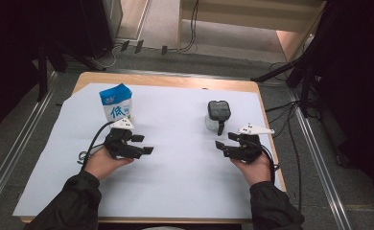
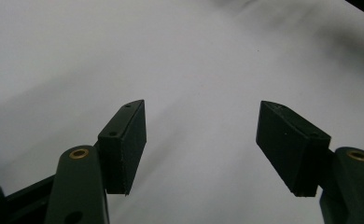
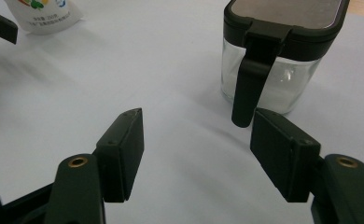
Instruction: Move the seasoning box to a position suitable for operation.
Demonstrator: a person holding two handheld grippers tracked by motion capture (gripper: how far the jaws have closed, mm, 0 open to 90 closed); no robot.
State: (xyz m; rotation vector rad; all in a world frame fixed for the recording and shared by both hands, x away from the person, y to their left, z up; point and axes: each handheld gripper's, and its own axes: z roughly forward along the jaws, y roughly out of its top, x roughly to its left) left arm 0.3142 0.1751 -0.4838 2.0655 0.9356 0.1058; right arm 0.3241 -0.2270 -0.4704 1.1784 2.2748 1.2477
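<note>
Two tools, left (image 1: pixel 144 144) and right (image 1: pixel 222 140), gape empty near one milk carton (image 1: pixel 116 103) and one lidded jar (image 1: pixel 217 116).

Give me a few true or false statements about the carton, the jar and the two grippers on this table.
1. The milk carton stands upright. True.
2. The left gripper holds the carton. False: its jaws are open over bare white paper.
3. The glass jar has a black lid and handle. True.
4. The right gripper is clamped on the jar's handle. False: its jaws are open, short of it.
</note>
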